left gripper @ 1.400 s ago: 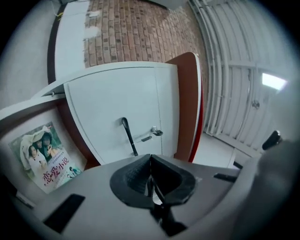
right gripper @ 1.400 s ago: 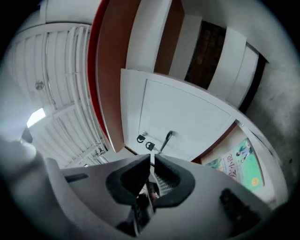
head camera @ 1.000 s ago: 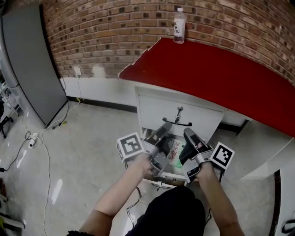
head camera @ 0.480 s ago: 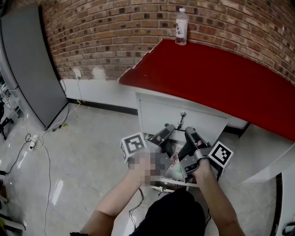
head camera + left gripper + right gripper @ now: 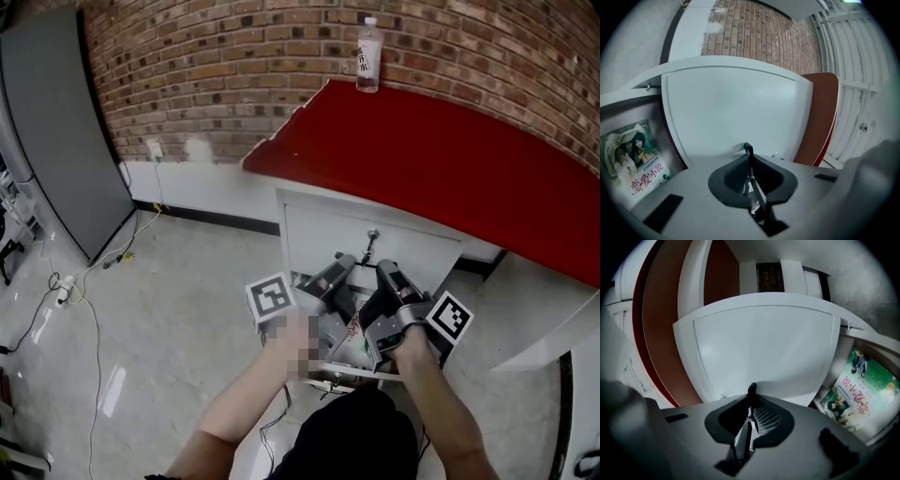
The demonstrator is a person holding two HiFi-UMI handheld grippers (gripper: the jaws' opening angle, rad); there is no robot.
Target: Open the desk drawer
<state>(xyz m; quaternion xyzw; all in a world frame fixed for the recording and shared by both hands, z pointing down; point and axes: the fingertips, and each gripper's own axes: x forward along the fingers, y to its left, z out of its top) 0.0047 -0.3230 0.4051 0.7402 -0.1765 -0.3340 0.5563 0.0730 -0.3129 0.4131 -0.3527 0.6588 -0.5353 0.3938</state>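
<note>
A desk with a flat red top stands against a red brick wall, and a clear plastic bottle with a white label stands at the back edge of that top. Just under the top's front edge is a white front panel with a small metal key sticking out of it. Below that panel, further down from the top, a white desk drawer is pulled out towards the person's lap. A colourful printed magazine lies inside it.

Both hand-held grippers hang over the open drawer and point at the white panel under the top. The left gripper and the right gripper sit side by side, near each other, with the key above the gap between them.

The left gripper's jaws have just been closing. They are now pressed together with nothing between them, and the bare panel lies beyond. The right gripper's jaws have done the same and meet tip to tip on nothing.
</note>
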